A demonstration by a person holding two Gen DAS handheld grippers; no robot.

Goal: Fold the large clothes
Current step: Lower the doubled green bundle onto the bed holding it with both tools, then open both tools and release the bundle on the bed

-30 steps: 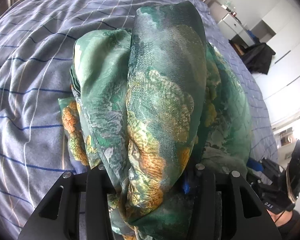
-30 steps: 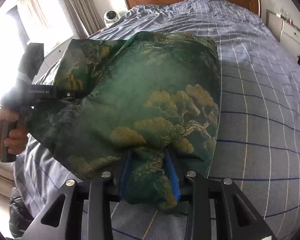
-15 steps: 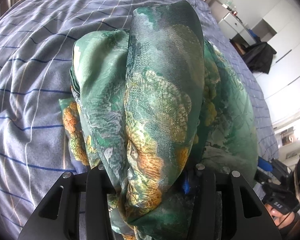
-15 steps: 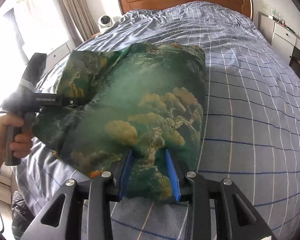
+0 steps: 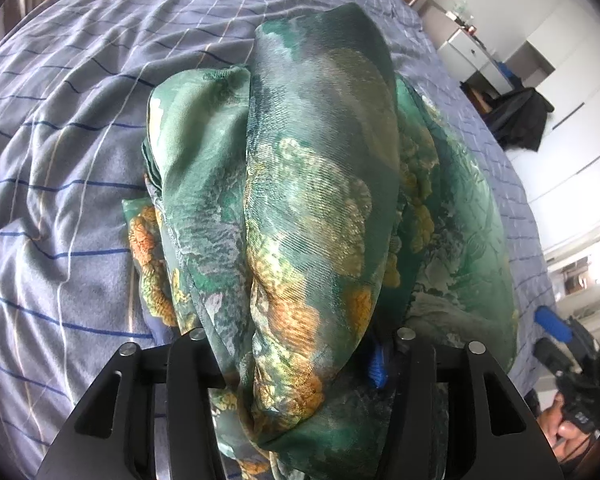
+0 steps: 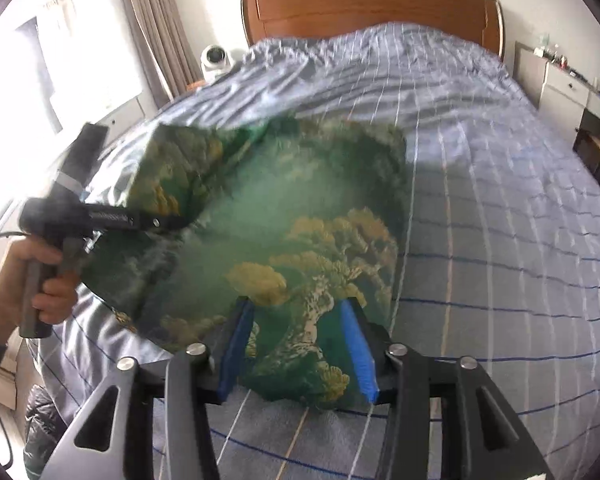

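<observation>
A large green garment (image 6: 292, 208) printed with gold and orange trees lies folded on the blue checked bed (image 6: 500, 200). My right gripper (image 6: 296, 344) stands open at the garment's near edge, its blue pads on either side of the cloth without pinching it. My left gripper (image 5: 300, 364) is shut on a bunched fold of the garment (image 5: 312, 184), which fills the left wrist view and hides its fingertips. The left gripper also shows in the right wrist view (image 6: 112, 216), at the garment's left edge.
A wooden headboard (image 6: 372, 12) stands at the bed's far end. A white camera (image 6: 216, 58) and curtains are at the far left, white drawers (image 6: 560, 84) at the right. The right gripper shows at the right edge of the left wrist view (image 5: 556, 332).
My right gripper's jaws have opened and let go of the garment's near edge, and it has drawn back a little. The cloth has settled lower onto the bed. My left gripper keeps its hold.
</observation>
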